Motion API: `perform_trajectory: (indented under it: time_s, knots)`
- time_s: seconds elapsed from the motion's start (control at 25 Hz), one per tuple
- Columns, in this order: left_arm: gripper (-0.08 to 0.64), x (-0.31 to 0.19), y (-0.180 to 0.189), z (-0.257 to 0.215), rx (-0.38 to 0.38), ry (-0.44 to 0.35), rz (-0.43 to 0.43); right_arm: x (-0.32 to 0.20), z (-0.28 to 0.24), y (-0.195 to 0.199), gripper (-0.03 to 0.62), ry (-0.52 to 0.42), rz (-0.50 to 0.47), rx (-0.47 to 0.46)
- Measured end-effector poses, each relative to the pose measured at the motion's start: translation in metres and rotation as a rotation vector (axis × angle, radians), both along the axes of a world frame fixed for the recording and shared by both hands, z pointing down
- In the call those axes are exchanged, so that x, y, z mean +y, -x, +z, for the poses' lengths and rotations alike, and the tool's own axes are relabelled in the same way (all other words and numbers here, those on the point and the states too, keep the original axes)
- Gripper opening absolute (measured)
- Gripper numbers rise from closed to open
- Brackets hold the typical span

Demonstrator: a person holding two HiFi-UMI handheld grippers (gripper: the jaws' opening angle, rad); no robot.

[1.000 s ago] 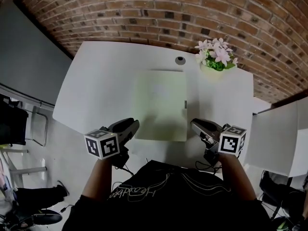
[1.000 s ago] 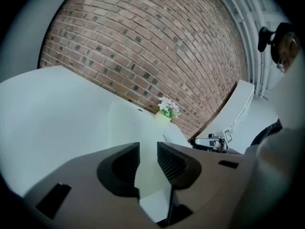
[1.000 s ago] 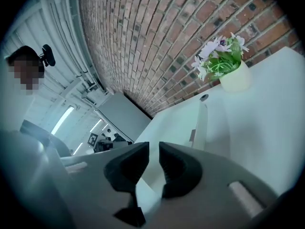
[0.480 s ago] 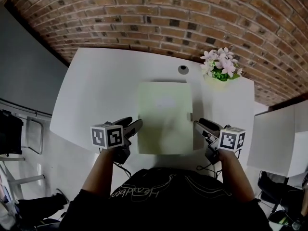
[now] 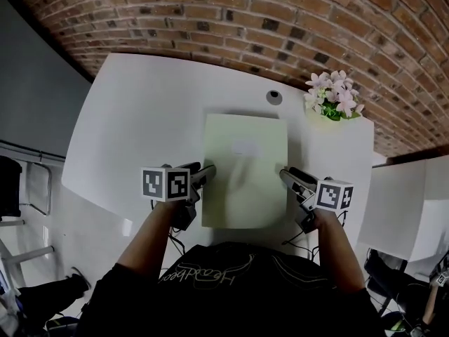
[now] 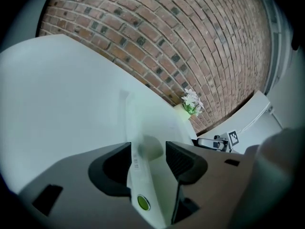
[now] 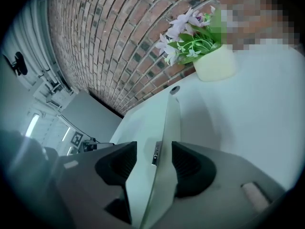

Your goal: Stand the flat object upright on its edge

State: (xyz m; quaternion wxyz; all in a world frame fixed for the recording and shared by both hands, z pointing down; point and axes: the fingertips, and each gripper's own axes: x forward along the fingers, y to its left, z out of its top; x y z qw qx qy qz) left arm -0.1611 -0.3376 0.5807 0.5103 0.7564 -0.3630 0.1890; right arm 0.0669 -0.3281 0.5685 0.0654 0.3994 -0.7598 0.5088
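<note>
A pale green flat folder lies flat on the white table. My left gripper is at its left edge and my right gripper at its right edge. In the left gripper view the folder's spine, with a label and a green dot, runs between the jaws of the left gripper, with a gap beside it. In the right gripper view the folder's thin edge with a small clasp sits between the right gripper's jaws, which are opening and stand apart from it.
A pot of pink flowers stands at the table's far right corner, just beyond the folder. A round cable hole is beside it. A brick wall runs behind the table. A white cabinet stands to the right.
Both grippers moved forward from the table's near edge to the folder's sides, and their jaws opened around its edges. The head view shifted, so the table sits lower in it.
</note>
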Motion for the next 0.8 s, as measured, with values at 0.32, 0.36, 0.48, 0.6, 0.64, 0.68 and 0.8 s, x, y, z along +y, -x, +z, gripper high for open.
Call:
perform_trajectory:
  time_s: [0.32,0.36,0.48,0.6,0.64,0.68,0.8]
  knots:
    - [0.210,-0.004,-0.001,0.008,-0.027,0.058,0.020,-0.001,0.015,0.004,0.215,0.054,-0.010,0.036]
    - [0.209,-0.004,-0.002,0.009,-0.028,0.059,0.017,0.000,0.017,0.004,0.216,0.055,-0.013,0.044]
    - [0.209,-0.006,-0.002,0.012,-0.001,0.076,0.003,-0.003,0.018,0.004,0.216,0.054,-0.012,0.036]
    - [0.209,-0.002,0.000,0.014,0.012,0.093,0.005,0.000,0.023,0.008,0.216,0.093,-0.009,-0.003]
    - [0.209,-0.002,0.000,0.014,0.011,0.093,0.006,0.000,0.024,0.008,0.216,0.103,-0.011,-0.012]
    - [0.209,-0.002,0.000,0.014,0.013,0.091,0.005,0.000,0.024,0.008,0.216,0.107,-0.013,-0.016]
    - [0.209,-0.004,-0.002,0.015,0.017,0.089,0.000,-0.001,0.024,0.006,0.215,0.103,-0.014,-0.011]
